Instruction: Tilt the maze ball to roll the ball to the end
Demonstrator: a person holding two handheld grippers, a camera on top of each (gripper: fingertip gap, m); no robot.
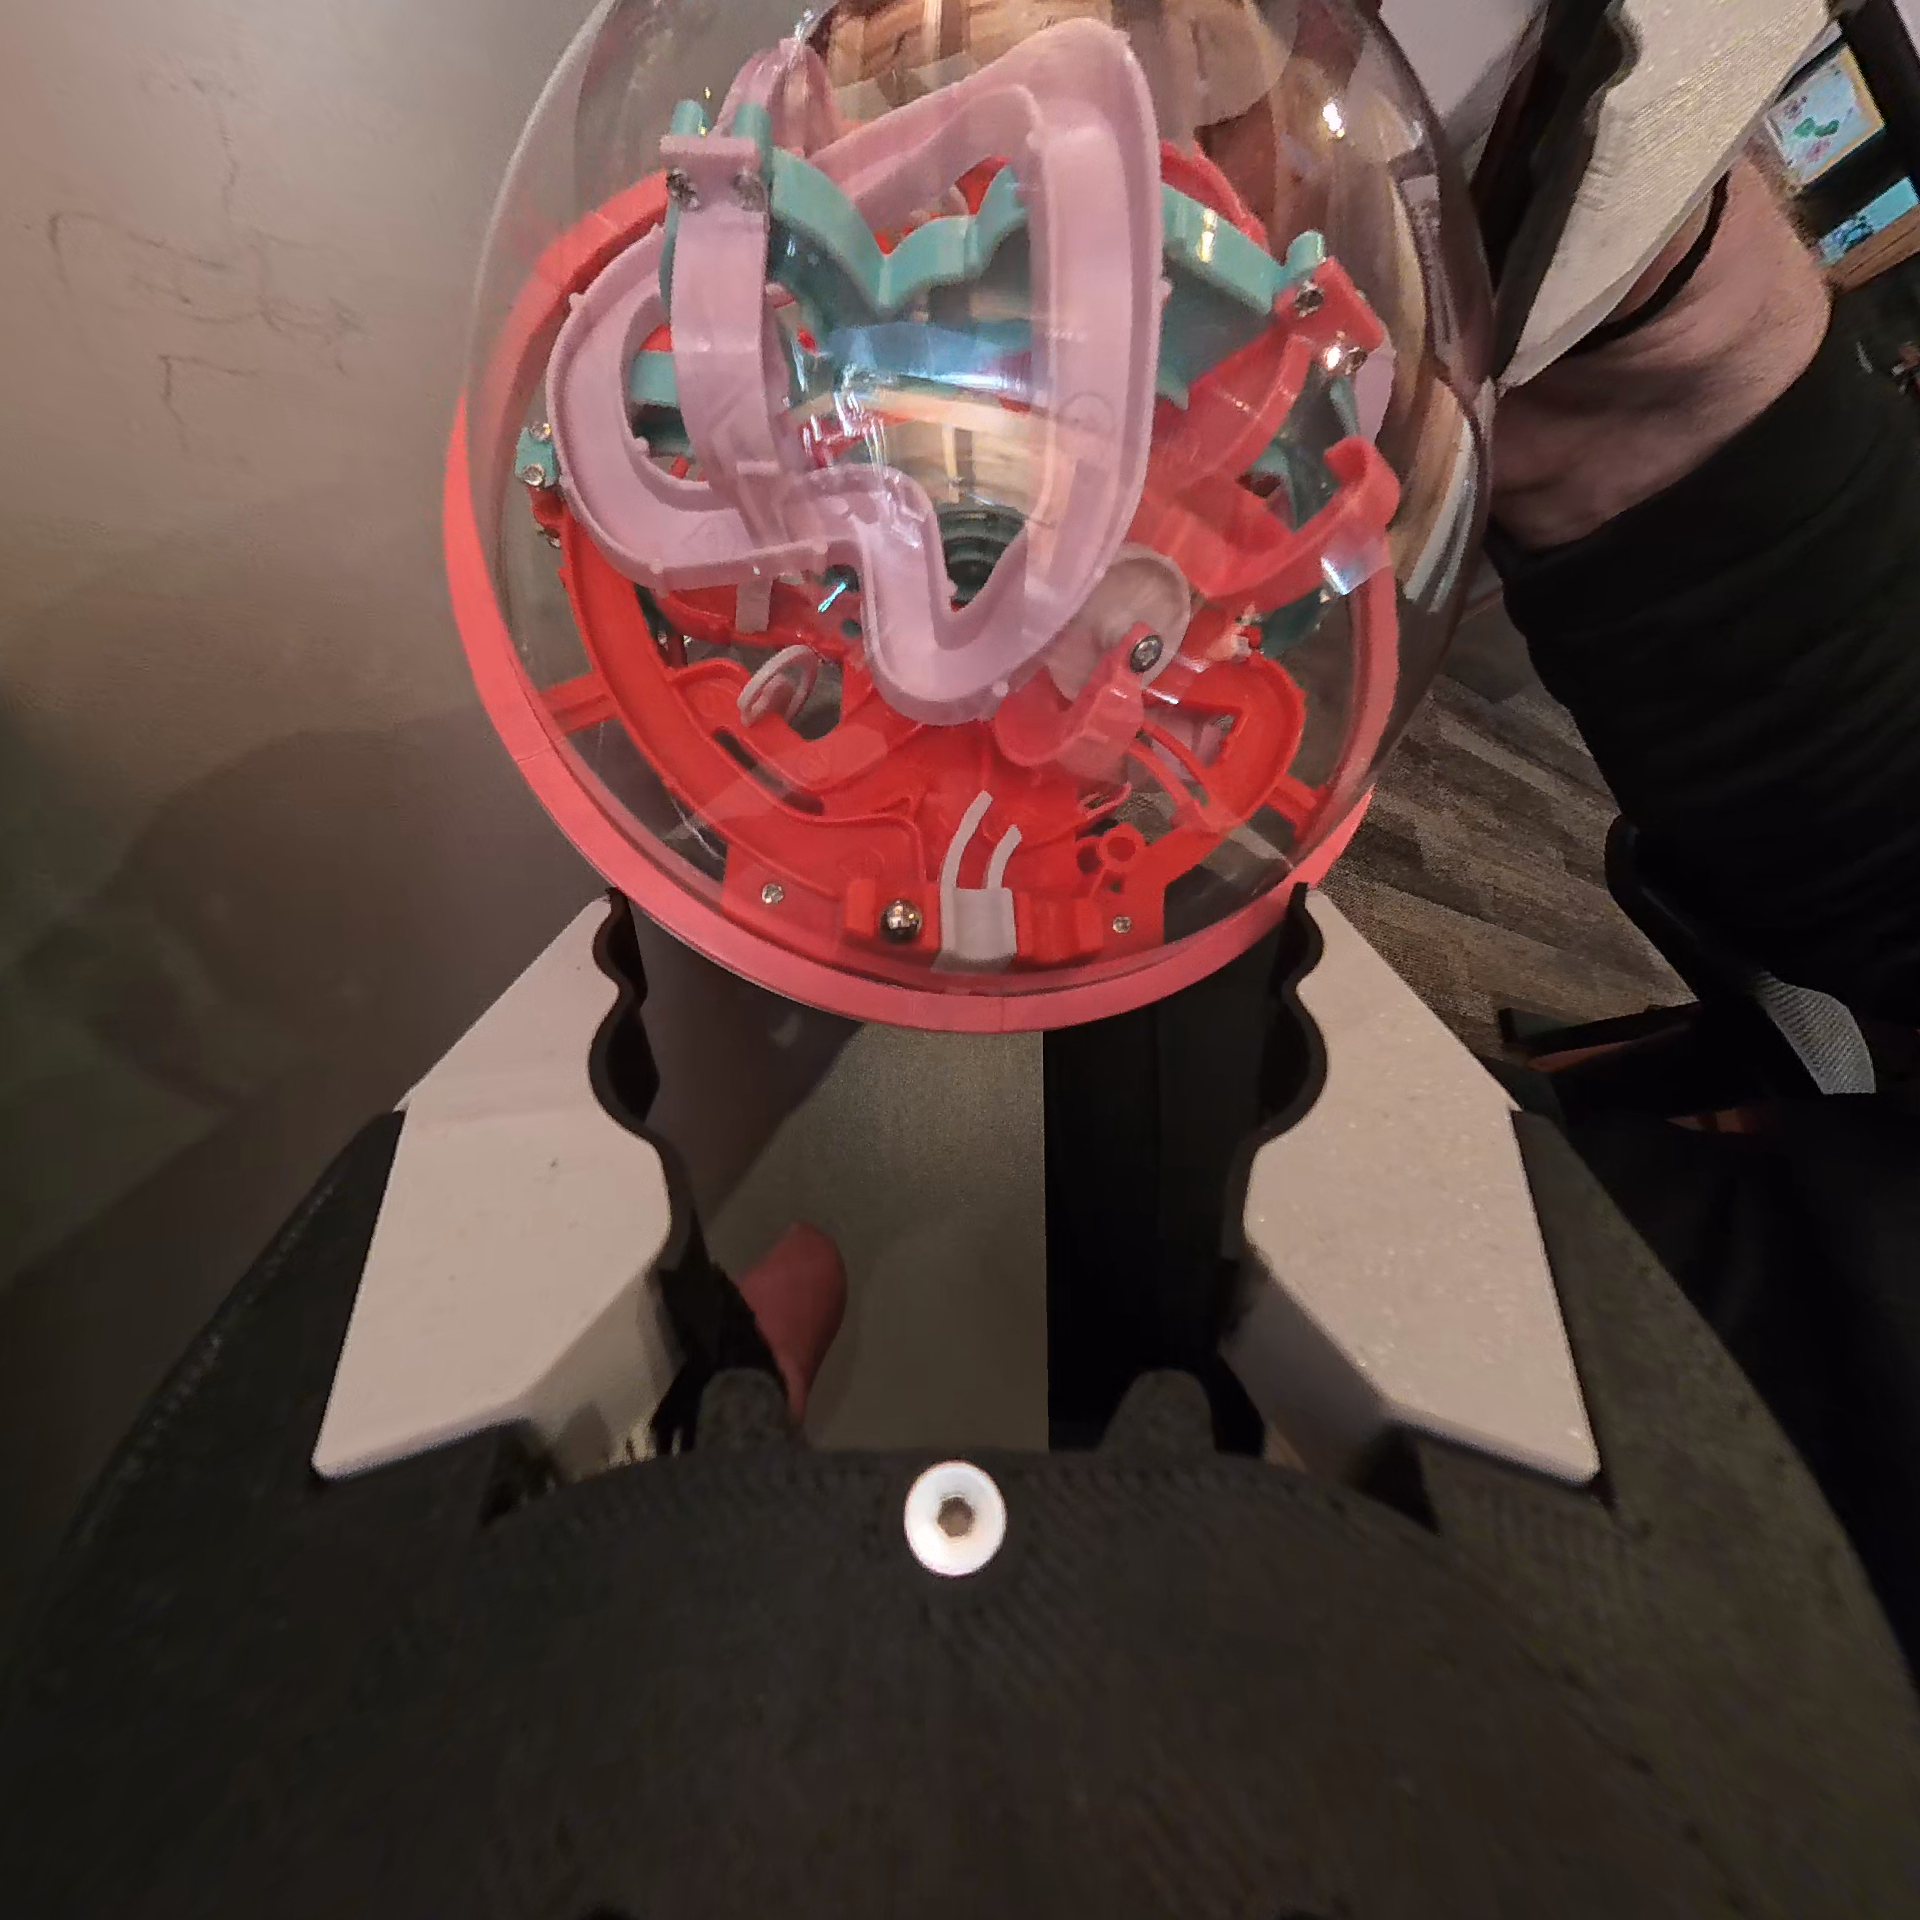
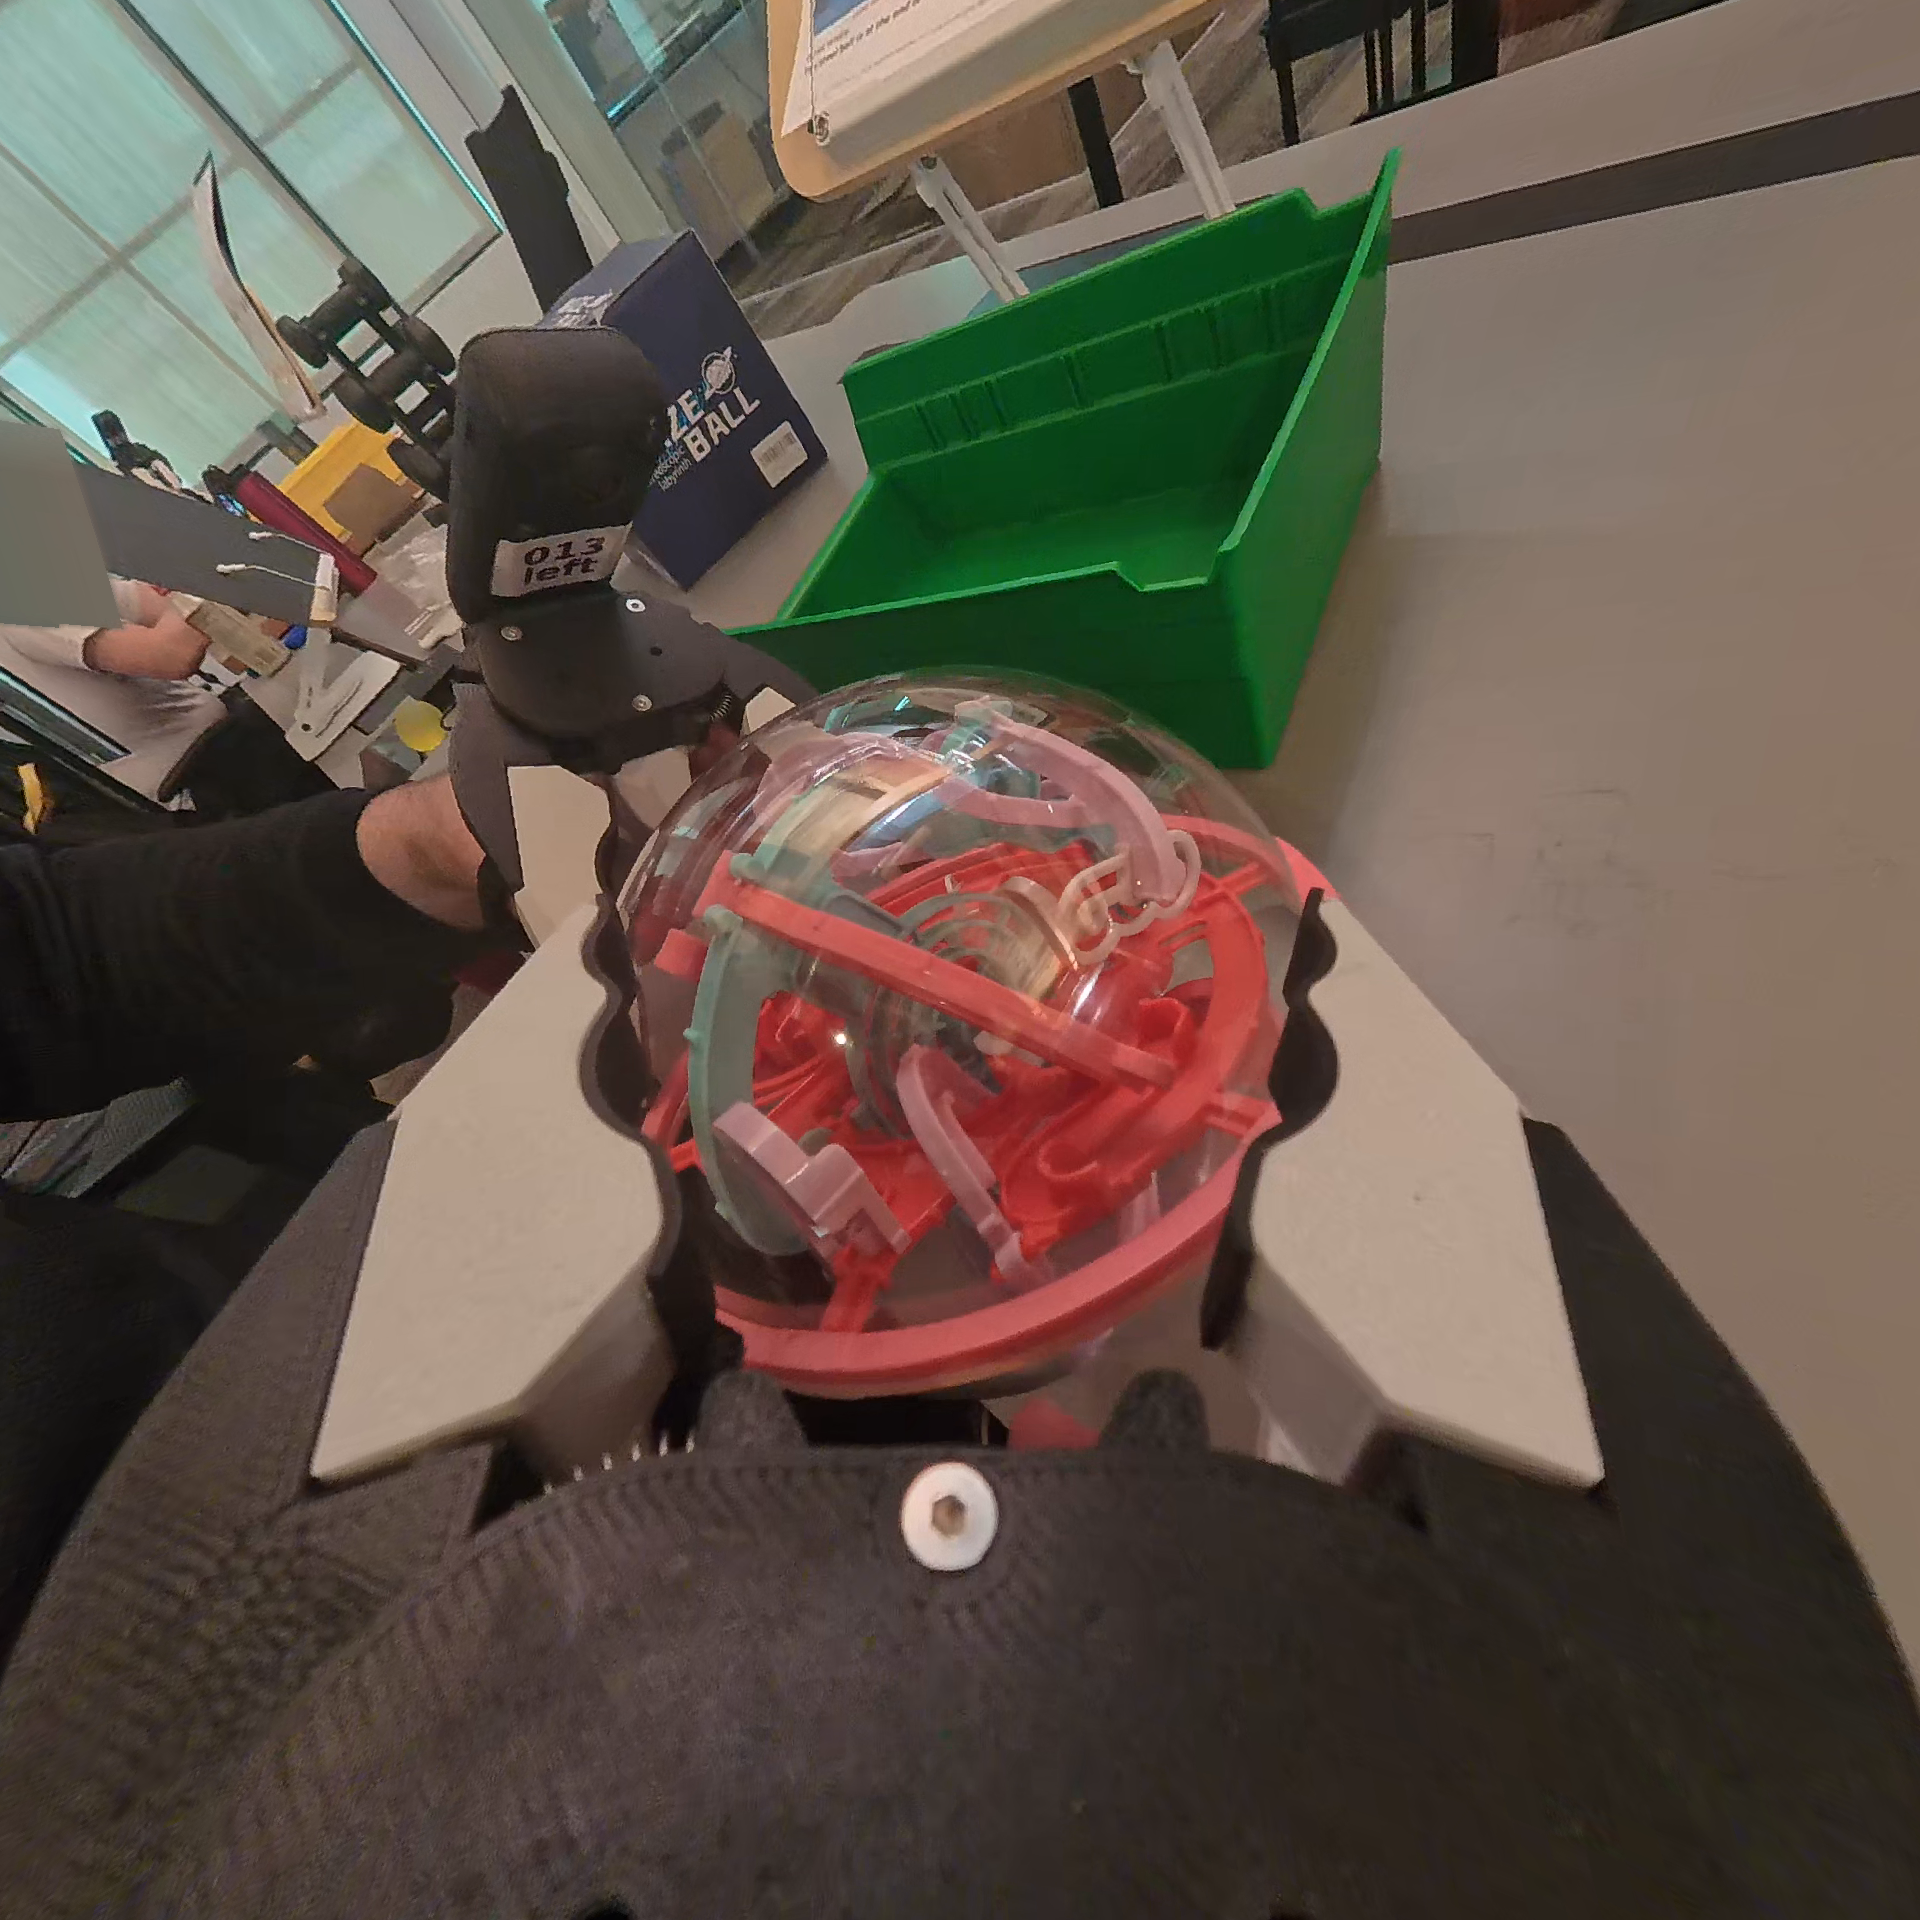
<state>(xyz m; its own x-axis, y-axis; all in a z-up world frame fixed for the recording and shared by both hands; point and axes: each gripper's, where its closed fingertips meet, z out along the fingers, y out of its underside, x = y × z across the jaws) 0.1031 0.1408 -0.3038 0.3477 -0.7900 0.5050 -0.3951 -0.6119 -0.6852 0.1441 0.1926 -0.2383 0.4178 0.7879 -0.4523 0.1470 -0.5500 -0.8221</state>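
The maze ball is a clear sphere with red, pink and teal tracks and a pink ring around its middle. My right gripper is shut on it, one finger on each side, and holds it above the grey table. In the left wrist view the maze ball fills the upper middle. A small steel ball sits in a red track at the bottom, by the ring. My left gripper is open wide, with its tips at the ring's lower edge. It also shows in the right wrist view, at the ball's far left.
A green plastic bin lies on the table behind the ball, with a dark blue box to its left. A board on a white stand is at the back. A black-sleeved arm is at the right.
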